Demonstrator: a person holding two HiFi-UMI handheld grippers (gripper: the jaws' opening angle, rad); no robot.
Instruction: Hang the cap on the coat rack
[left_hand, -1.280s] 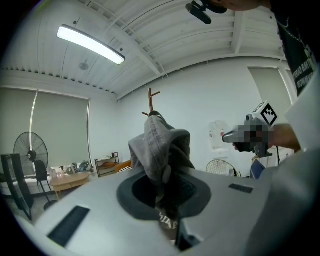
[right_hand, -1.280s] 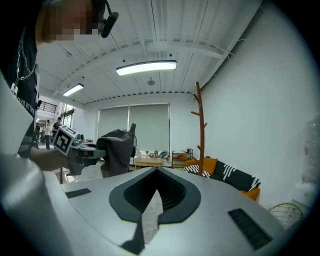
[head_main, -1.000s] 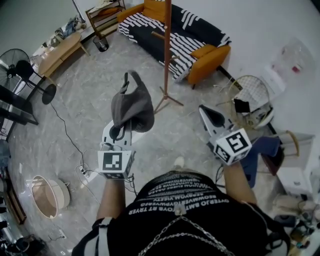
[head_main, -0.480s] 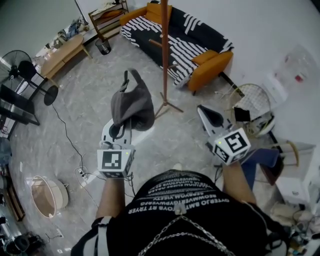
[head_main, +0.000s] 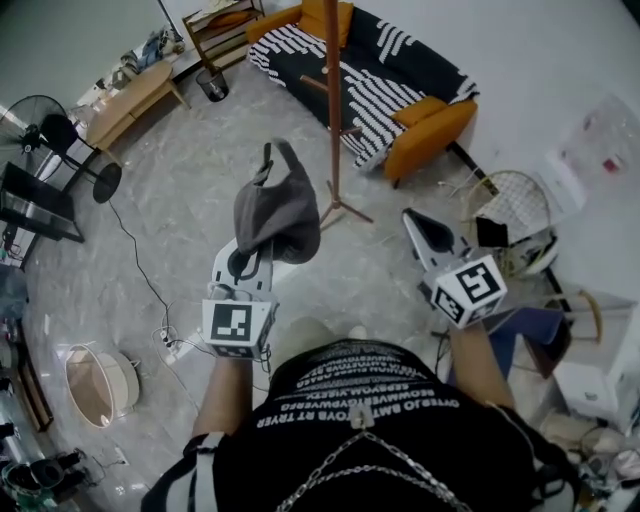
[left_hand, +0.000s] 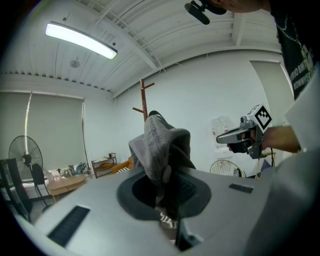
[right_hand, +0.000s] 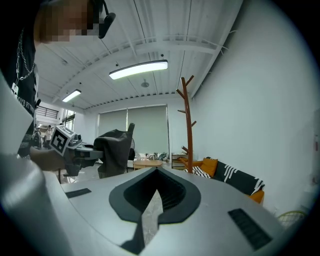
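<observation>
A limp grey cap (head_main: 277, 208) stands up out of my left gripper (head_main: 262, 253), which is shut on its lower edge. In the left gripper view the cap (left_hand: 161, 145) rises straight from between the jaws and hides their tips. The brown wooden coat rack (head_main: 333, 110) stands on the floor just beyond and right of the cap, apart from it; its pegs show in the right gripper view (right_hand: 188, 125). My right gripper (head_main: 411, 219) is shut with nothing in it, held level to the right of the rack's foot. In its own view the right gripper (right_hand: 156, 176) points toward the rack.
A black-and-white striped sofa (head_main: 372, 72) with orange cushions lines the wall behind the rack. A standing fan (head_main: 62, 140) and a low wooden table (head_main: 130, 95) are at the left. A cable (head_main: 140, 270) and a round basket (head_main: 95, 385) lie on the floor at left; a wire chair (head_main: 505, 195) is at right.
Both grippers and the cap have been carried a little forward across the floor toward the coat rack. The hold on the cap is unchanged.
</observation>
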